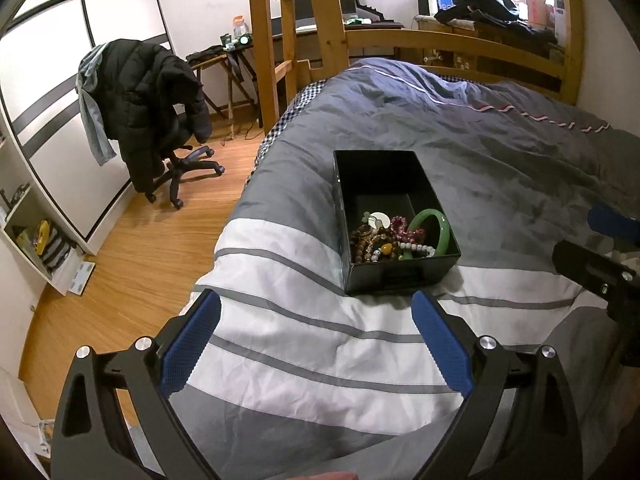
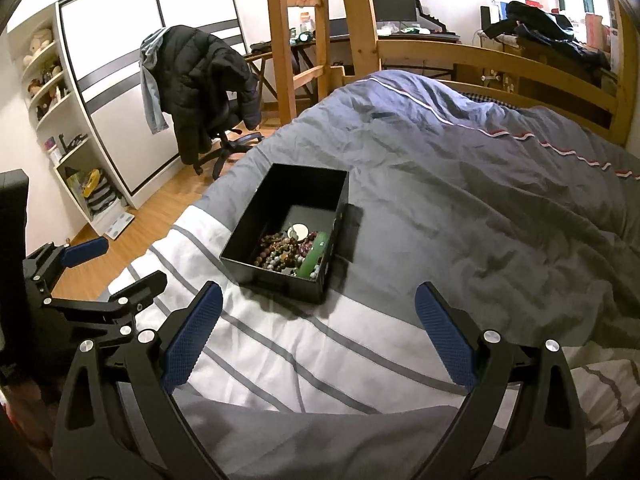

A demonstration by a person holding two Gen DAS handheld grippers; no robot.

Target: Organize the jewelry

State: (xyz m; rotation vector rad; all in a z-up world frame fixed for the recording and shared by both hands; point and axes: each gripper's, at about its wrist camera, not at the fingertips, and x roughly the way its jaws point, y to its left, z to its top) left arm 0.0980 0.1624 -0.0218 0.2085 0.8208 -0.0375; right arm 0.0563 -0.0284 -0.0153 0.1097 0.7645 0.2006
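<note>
Black and open-topped, the box [image 1: 394,222] is sitting on the bed's grey and white striped duvet [image 1: 304,332], in the left wrist view just beyond the left gripper [image 1: 316,312], whose blue-padded jaws are standing wide apart with nothing between them. Jewelry is lying heaped at the box's near end: a green bangle [image 1: 438,232] leaning against the right-hand wall, beaded bracelets [image 1: 384,246] tangled beside it, and a pale round disc [image 1: 378,219] behind them. Part of the right gripper [image 1: 600,256] is poking in at the right edge, well apart from the box. Over on the wooden floor, an office chair [image 1: 176,148] is carrying a black jacket [image 1: 140,96].

Turning to the right wrist view, the right gripper [image 2: 318,306] is hovering over the duvet [image 2: 460,208] with its jaws spread just as wide, gripping nothing. The box [image 2: 256,252] is lying ahead and slightly left, the bangle [image 2: 316,258] against its right wall, the beads [image 2: 280,254] piled to its left. The left gripper [image 2: 120,272] is showing at the left edge, released too.
</note>
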